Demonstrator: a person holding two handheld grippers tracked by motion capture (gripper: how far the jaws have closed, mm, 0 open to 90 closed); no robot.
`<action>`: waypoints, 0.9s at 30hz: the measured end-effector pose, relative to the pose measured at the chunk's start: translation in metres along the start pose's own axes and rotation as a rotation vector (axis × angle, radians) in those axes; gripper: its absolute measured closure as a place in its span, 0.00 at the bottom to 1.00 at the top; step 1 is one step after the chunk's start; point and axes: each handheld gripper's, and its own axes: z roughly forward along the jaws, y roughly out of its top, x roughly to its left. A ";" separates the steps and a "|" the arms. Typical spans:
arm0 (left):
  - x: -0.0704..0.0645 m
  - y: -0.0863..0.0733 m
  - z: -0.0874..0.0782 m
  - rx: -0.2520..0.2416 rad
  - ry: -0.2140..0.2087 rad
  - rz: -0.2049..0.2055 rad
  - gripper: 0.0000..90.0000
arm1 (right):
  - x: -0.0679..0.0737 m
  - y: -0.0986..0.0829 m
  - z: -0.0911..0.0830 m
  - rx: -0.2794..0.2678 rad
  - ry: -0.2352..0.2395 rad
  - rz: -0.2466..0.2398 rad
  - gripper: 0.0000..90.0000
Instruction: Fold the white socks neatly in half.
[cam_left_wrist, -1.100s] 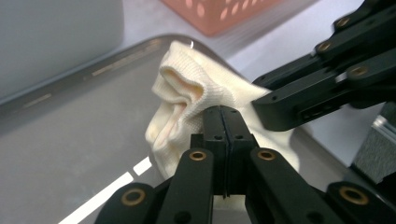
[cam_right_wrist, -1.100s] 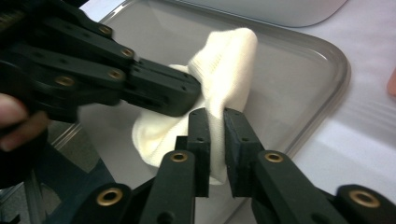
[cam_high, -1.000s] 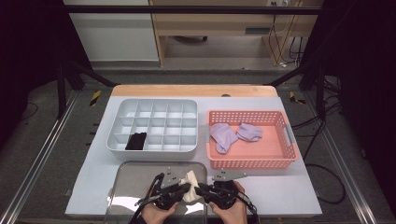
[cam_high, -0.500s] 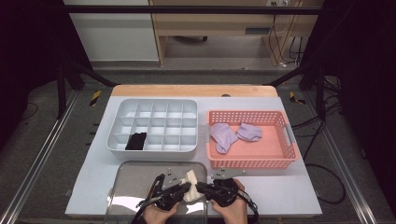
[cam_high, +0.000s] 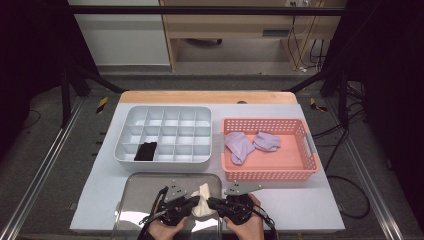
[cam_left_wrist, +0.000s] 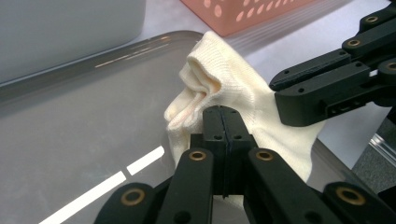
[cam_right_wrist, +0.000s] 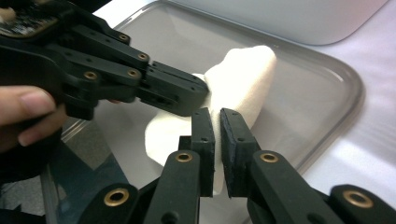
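Lab test bench, black metal frame (cam_high: 65, 85), cables (cam_high: 345, 145) on floor, white table (cam_high: 300, 210)

No text, label, brand, number or sign can be read anywhere in these views.

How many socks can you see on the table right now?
4. One cream sock on the metal tray between both hand-held grippers, two purple socks in the pink basket, one black sock in the divided bin. More could be hidden.
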 end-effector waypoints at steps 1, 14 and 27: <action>-0.001 0.000 0.002 0.004 0.002 0.008 0.99 | 0.000 0.000 0.000 -0.001 0.002 0.005 0.94; 0.000 0.004 0.005 0.002 -0.032 -0.031 0.99 | 0.006 0.003 0.000 -0.017 0.040 -0.037 0.95; 0.024 -0.010 -0.025 0.014 -0.014 -0.032 0.98 | 0.012 0.006 0.005 0.019 0.002 -0.052 0.94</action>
